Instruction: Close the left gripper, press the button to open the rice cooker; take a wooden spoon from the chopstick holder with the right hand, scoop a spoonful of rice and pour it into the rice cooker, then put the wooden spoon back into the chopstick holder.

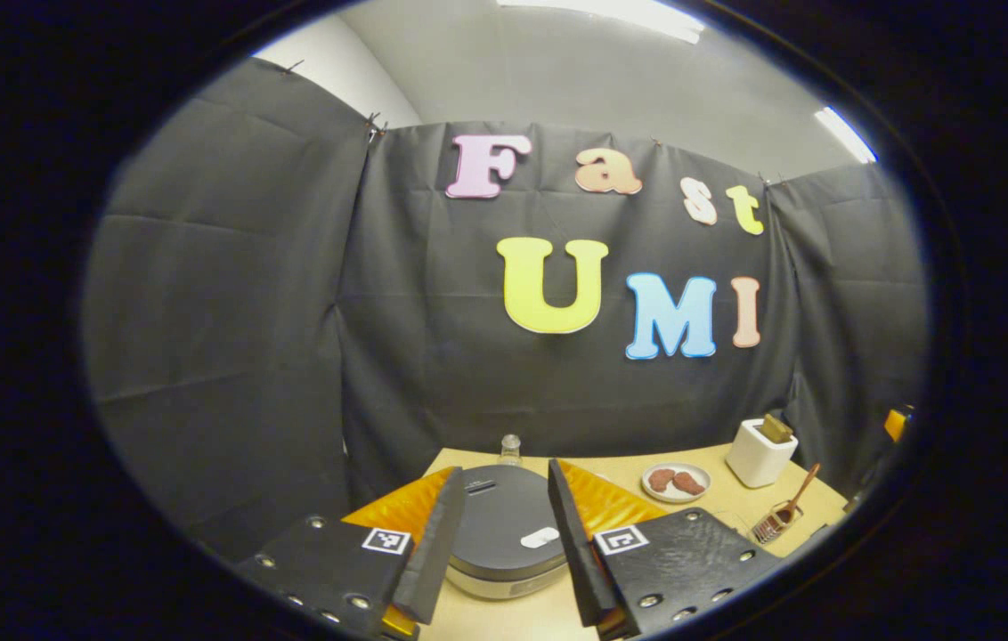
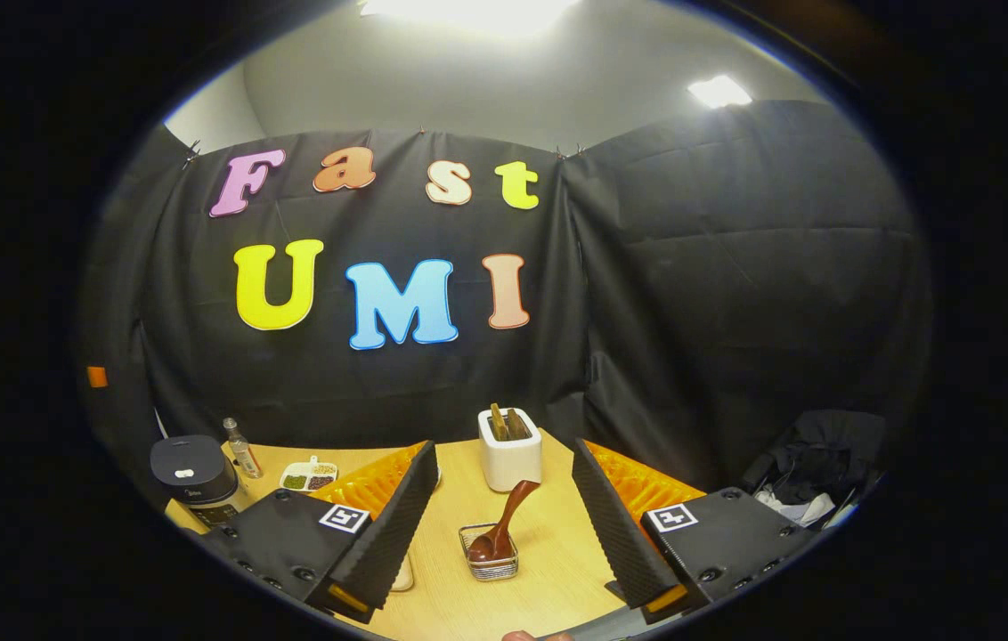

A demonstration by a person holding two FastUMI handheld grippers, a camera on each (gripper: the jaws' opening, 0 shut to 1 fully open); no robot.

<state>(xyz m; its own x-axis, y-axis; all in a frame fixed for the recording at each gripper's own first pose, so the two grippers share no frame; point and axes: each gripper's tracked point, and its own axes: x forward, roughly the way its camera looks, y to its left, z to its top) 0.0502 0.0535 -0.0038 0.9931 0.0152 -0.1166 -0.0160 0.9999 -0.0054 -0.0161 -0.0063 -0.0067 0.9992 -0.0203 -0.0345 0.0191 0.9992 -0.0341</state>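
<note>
One rice cooker [image 2: 192,469], one wooden spoon [image 2: 501,525], one bottle [image 2: 242,448], one toaster [image 2: 510,450], two grippers.

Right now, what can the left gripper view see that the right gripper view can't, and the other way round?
Left gripper view's extra: a plate with two reddish-brown pieces. Right gripper view's extras: a divided dish of grains and a dark cloth heap at the far right. Shared: the closed rice cooker, a small bottle, the white holder, and the wooden spoon standing in a wire basket.
</note>
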